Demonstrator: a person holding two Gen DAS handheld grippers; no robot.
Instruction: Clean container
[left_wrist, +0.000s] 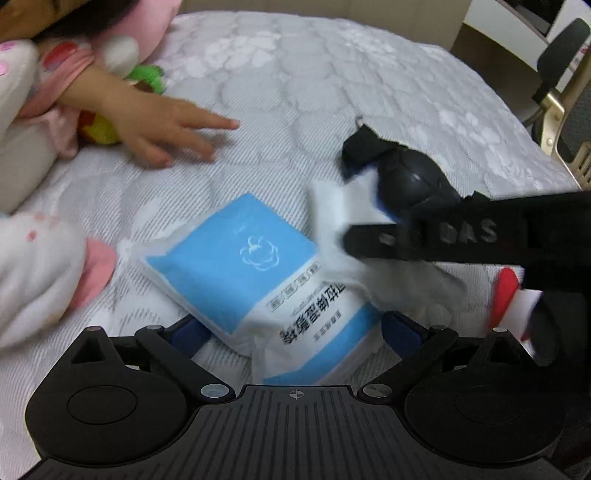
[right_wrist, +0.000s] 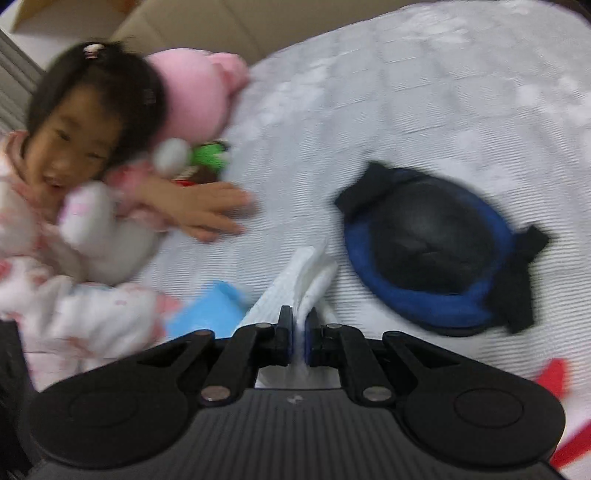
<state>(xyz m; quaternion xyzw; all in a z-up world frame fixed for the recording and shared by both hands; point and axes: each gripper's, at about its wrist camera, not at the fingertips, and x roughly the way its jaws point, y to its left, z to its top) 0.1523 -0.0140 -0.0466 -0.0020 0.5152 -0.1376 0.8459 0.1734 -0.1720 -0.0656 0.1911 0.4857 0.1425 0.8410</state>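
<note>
Mattress (left_wrist: 332, 74): child's hand (left_wrist: 162, 133) near pack (left_wrist: 258, 273)

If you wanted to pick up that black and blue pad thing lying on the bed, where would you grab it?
By the black strap sticking out of the knee pad. The hard cap is domed and looks wide and slippery, while the strap is thin and flat. I would bring a hand-held gripper in low from that strap's side.

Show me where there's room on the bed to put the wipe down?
Bare quilt lies beyond the black and blue pad, toward the far edge. There is also a strip between the other person's hand and the pad. Near the grippers it is crowded: the wipes pack, the white wipe and plush toys.
</note>
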